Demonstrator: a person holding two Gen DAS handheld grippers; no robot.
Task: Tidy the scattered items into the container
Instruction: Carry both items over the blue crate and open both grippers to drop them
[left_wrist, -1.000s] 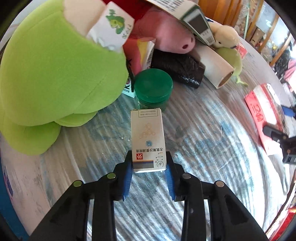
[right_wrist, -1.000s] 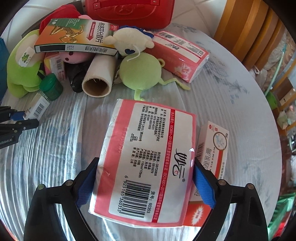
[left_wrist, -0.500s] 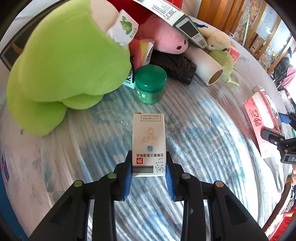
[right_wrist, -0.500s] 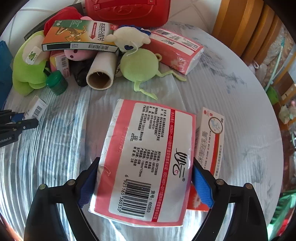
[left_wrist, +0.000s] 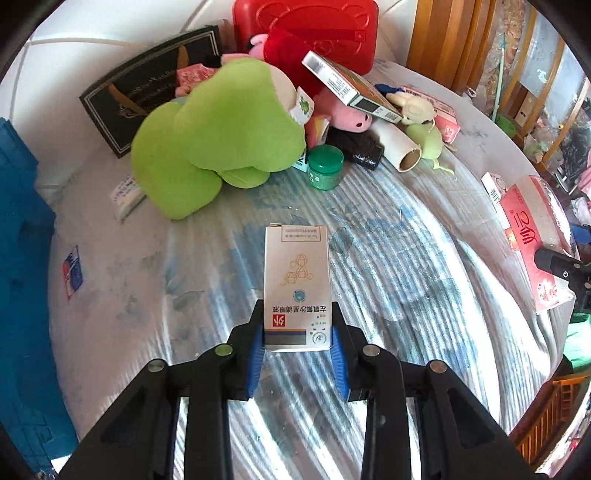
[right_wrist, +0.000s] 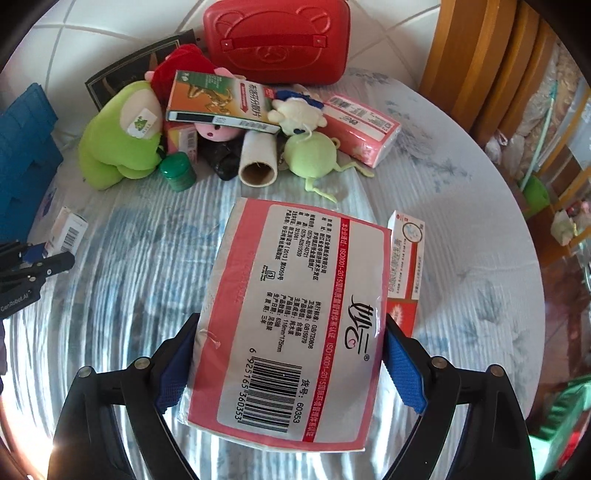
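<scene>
My left gripper (left_wrist: 296, 321) is shut on a small white medicine box (left_wrist: 297, 273), held above the striped tablecloth (left_wrist: 406, 295). In the right wrist view my right gripper (right_wrist: 290, 332) stands wide, its blue pads pressing both sides of a pink-and-white tissue pack (right_wrist: 295, 295) lifted off the table. The same pack (left_wrist: 532, 236) shows at the right edge of the left wrist view. A red bear-embossed case (right_wrist: 275, 40) stands shut at the back of the table. A blue container (left_wrist: 18, 258) sits at the left edge.
A pile lies at the back: green plush (left_wrist: 221, 136), green jar (left_wrist: 325, 166), paper roll (right_wrist: 258, 158), orange-green carton (right_wrist: 218, 99), another pink tissue pack (right_wrist: 362, 125). A red-white box (right_wrist: 406, 258) lies under my right load. A wooden chair (right_wrist: 480, 55) stands behind the table.
Both grippers have risen and drawn back from the pile, each keeping its load. The table and the red case now show more fully.
</scene>
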